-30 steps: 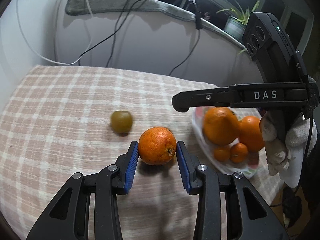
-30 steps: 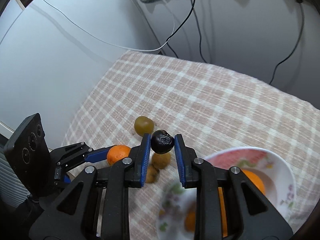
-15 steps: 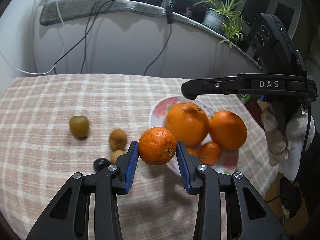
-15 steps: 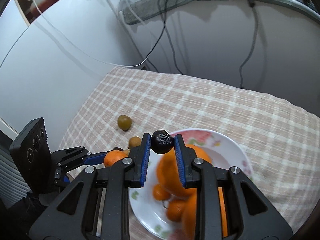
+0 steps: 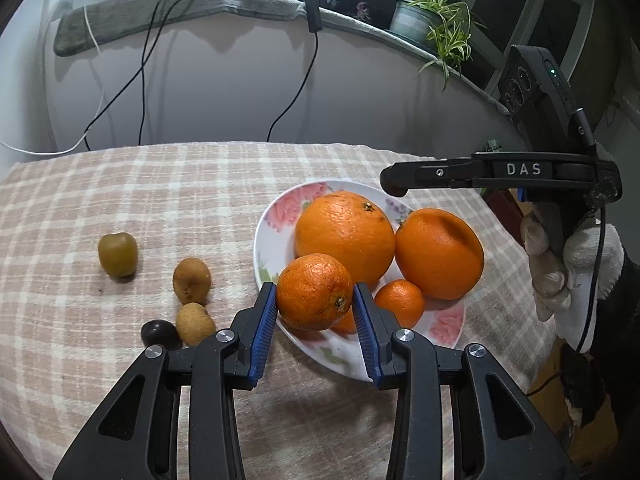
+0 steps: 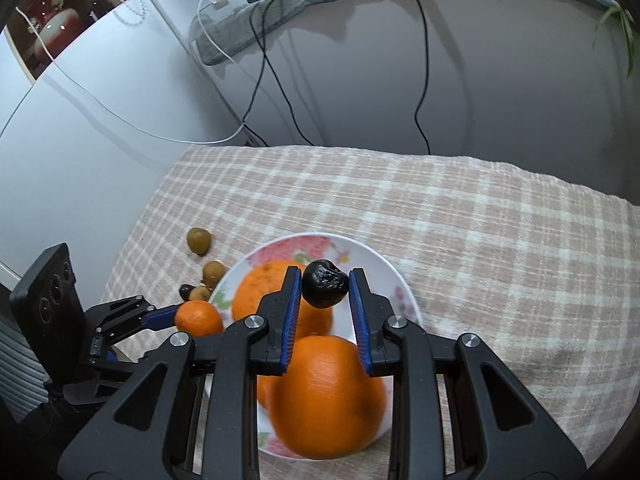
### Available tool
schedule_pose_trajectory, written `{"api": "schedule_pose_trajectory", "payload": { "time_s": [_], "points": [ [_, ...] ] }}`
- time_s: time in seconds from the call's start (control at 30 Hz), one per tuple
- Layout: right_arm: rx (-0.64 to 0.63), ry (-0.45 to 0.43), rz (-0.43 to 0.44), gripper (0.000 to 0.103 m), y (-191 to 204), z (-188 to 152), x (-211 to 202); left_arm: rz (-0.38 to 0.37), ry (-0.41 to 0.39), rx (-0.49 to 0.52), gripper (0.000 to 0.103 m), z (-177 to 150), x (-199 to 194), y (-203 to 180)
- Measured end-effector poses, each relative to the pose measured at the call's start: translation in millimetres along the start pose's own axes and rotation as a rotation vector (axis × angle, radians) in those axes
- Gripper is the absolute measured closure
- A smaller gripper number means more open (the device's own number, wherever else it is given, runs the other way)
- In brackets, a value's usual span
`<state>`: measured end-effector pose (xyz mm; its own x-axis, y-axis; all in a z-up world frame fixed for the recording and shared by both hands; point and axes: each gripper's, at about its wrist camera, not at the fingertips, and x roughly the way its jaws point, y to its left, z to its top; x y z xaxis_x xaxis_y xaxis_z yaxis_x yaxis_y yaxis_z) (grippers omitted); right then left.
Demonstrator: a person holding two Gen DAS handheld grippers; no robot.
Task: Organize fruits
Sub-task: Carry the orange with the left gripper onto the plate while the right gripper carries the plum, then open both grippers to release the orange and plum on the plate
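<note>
My left gripper (image 5: 315, 300) is shut on a small orange (image 5: 315, 291), held above the near left rim of a flowered plate (image 5: 276, 216). Two big oranges (image 5: 344, 230) and smaller ones lie on that plate. My right gripper (image 6: 325, 285) is shut on a dark wrinkled fruit (image 6: 324, 289) and hangs over the plate (image 6: 384, 268), above the big oranges (image 6: 326, 396). In the right wrist view the left gripper (image 6: 176, 314) with its orange (image 6: 199, 318) shows at the plate's left edge.
On the checked tablecloth (image 5: 160, 188) left of the plate lie a green-brown fruit (image 5: 118, 255), two brown fruits (image 5: 191, 280) and a dark one (image 5: 160, 334). Cables hang down the wall behind. A potted plant (image 5: 424, 20) stands on the ledge. A gloved hand (image 5: 572, 276) holds the right gripper.
Both grippers have travelled to the right toward the plate, each keeping its fruit. The plate has come under the right gripper and beside the left one.
</note>
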<state>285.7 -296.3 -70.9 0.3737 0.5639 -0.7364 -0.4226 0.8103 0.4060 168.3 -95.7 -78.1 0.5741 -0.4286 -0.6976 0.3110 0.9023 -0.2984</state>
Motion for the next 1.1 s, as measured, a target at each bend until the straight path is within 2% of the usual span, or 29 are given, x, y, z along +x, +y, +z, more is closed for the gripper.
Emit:
{"api": "schedule_pose_trajectory", "payload": {
  "time_s": [0.73, 0.77, 0.8, 0.83, 0.87, 1.03, 1.1],
  "points": [
    [0.011, 0.013, -0.038, 0.077, -7, -4, 2, 0.007, 0.025, 0.017, 0.064, 2, 3, -3],
    [0.011, 0.012, -0.041, 0.074, -7, -4, 2, 0.008, 0.025, 0.018, 0.061, 2, 2, -3],
    [0.010, 0.008, -0.044, 0.069, -7, -4, 1, 0.010, 0.021, 0.019, 0.051, 2, 1, -4],
    [0.007, 0.001, -0.050, 0.056, -6, -4, 0, 0.013, 0.019, 0.018, 0.047, 3, 0, -4],
    [0.006, -0.006, -0.056, 0.045, -6, -3, -1, 0.012, 0.015, 0.017, 0.047, 3, -1, -4],
    [-0.009, -0.026, -0.051, 0.041, -2, -2, -6, 0.024, 0.006, 0.020, 0.041, 5, -3, -3],
    [-0.020, -0.031, -0.055, 0.036, 1, -2, -7, 0.029, 0.006, 0.017, 0.040, 4, -4, -2]
  ]
}}
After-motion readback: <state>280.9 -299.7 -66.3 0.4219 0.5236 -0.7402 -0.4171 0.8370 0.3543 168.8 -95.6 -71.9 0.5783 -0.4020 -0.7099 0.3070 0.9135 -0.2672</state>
